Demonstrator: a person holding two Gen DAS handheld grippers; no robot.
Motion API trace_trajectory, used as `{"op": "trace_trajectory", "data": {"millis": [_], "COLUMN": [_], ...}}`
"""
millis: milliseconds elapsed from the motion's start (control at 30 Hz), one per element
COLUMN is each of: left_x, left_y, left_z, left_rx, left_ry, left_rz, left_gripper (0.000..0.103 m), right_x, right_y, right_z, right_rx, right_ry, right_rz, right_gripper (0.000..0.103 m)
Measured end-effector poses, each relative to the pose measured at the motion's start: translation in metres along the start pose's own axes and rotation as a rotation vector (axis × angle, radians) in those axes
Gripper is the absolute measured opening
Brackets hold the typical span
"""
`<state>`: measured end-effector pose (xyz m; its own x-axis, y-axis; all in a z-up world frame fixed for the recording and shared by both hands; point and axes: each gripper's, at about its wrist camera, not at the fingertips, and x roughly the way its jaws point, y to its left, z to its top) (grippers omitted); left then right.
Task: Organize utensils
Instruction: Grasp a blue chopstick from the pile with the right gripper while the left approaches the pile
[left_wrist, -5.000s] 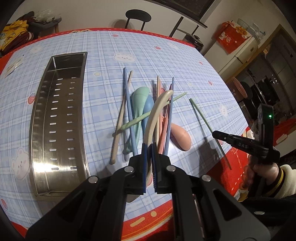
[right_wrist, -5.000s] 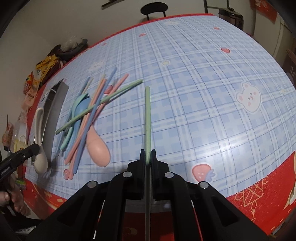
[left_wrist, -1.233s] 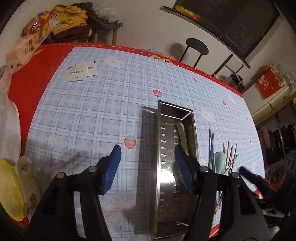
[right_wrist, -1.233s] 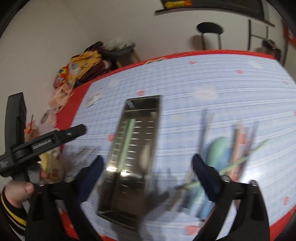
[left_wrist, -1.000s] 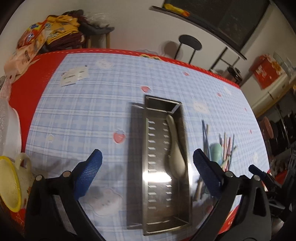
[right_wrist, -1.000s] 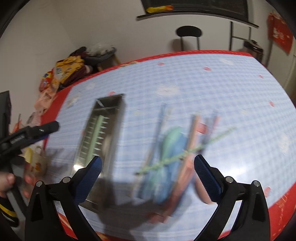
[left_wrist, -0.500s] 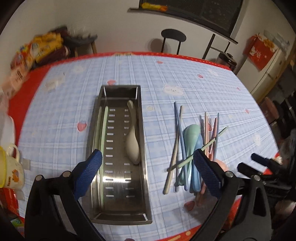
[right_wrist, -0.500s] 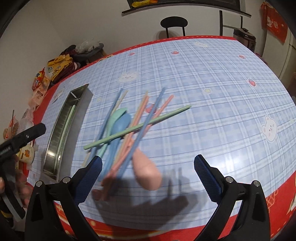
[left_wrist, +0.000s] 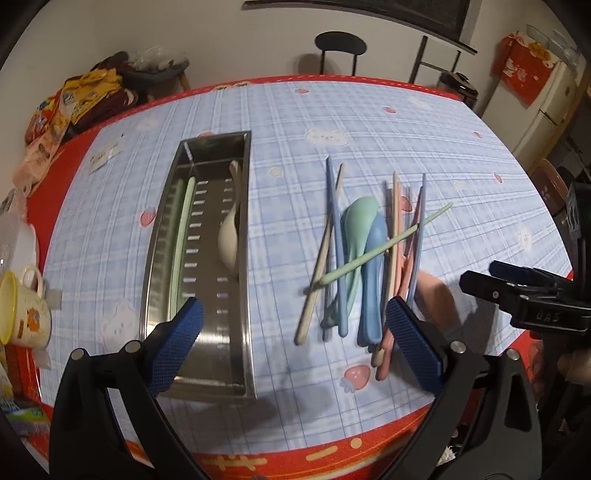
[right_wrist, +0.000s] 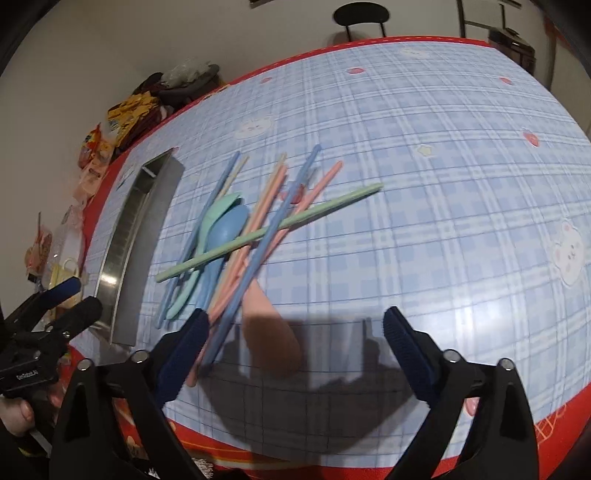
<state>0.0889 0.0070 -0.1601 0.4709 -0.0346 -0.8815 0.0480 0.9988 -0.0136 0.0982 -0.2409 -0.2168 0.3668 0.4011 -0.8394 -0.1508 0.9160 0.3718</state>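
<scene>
A steel tray (left_wrist: 248, 295) lies left of centre with a cream spoon (left_wrist: 229, 236) and a green chopstick (left_wrist: 183, 236) in it. To its right is a heap: green spoon (left_wrist: 356, 225), blue spoon (left_wrist: 373, 258), a green chopstick (left_wrist: 384, 243) across them, blue, beige and pink chopsticks. My left gripper (left_wrist: 294, 308) hangs open and empty between tray and heap. My right gripper (right_wrist: 295, 317) is open, its jaws closing, low over the heap's near end. The pink spoon (right_wrist: 271, 332) lies between its fingers, untouched. Its left finger (right_wrist: 184, 350) covers the chopstick ends.
A yellow mug (left_wrist: 22, 306) stands at the table's left edge, snack bags (left_wrist: 74, 99) behind it. The red table border (left_wrist: 295, 454) runs close under both grippers. A black chair (left_wrist: 340, 44) is beyond the far edge. Bare blue cloth (right_wrist: 443, 221) spreads right of the heap.
The cream spoon and a green chopstick, held five seconds ago, now lie in the tray. Both grippers swung right from the tray to the heap, and the right one sank closer and narrowed slightly.
</scene>
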Motion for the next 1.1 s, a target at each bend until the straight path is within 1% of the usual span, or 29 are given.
{"op": "trace_trajectory", "data": {"millis": [33,100,133,200,233,300,367,400,467,533,600,633,667,767,900,1033,1100], "left_x": [0.0,0.0,0.0,0.0,0.0,-0.001,0.0,0.001,0.003,0.004,0.006,0.007,0.009,0.021,0.035,0.046,0.05], "left_y": [0.001,0.003,0.005,0.01,0.013,0.019,0.023,0.025,0.025,0.023,0.019,0.016,0.012,-0.001,-0.019,-0.03,-0.031], "left_z": [-0.002,-0.005,-0.006,-0.009,-0.01,-0.011,-0.011,-0.011,-0.01,-0.006,0.0,0.004,0.008,0.019,0.03,0.037,0.039], "left_rx": [-0.005,-0.018,-0.027,-0.05,-0.065,-0.092,-0.11,-0.118,-0.115,-0.098,-0.074,-0.057,-0.038,0.035,0.112,0.153,0.159], "left_ry": [0.0,-0.002,-0.001,0.004,0.007,0.006,0.011,0.017,0.025,0.026,0.02,0.018,0.018,0.036,0.06,0.081,0.09], "left_rz": [0.006,0.022,0.034,0.039,0.041,0.042,0.038,0.029,0.012,-0.007,-0.026,-0.036,-0.047,-0.079,-0.131,-0.162,-0.178], "left_gripper": [0.097,0.097,0.097,0.097,0.096,0.093,0.083,0.081,0.072,0.064,0.06,0.056,0.054,0.051,0.051,0.051,0.051], "right_x": [0.002,0.008,0.01,0.016,0.018,0.021,0.025,0.028,0.033,0.037,0.041,0.043,0.045,0.049,0.053,0.057,0.056], "right_y": [0.002,0.005,0.006,0.01,0.01,0.013,0.015,0.016,0.017,0.017,0.014,0.013,0.011,0.011,0.014,0.016,0.012], "right_z": [0.001,0.002,0.002,0.006,0.007,0.011,0.014,0.016,0.019,0.022,0.025,0.027,0.027,0.031,0.032,0.03,0.029], "right_rx": [-0.01,-0.03,-0.036,-0.043,-0.045,-0.047,-0.053,-0.054,-0.051,-0.041,-0.026,-0.015,-0.009,0.011,0.011,0.023,0.046], "right_ry": [0.007,0.023,0.031,0.044,0.049,0.054,0.059,0.064,0.069,0.071,0.072,0.073,0.074,0.08,0.089,0.099,0.096], "right_rz": [0.015,0.039,0.054,0.07,0.078,0.103,0.118,0.122,0.124,0.124,0.12,0.12,0.121,0.134,0.153,0.168,0.19], "right_gripper": [0.082,0.07,0.067,0.056,0.053,0.044,0.041,0.039,0.037,0.034,0.032,0.03,0.027,0.021,0.015,0.014,0.01]}}
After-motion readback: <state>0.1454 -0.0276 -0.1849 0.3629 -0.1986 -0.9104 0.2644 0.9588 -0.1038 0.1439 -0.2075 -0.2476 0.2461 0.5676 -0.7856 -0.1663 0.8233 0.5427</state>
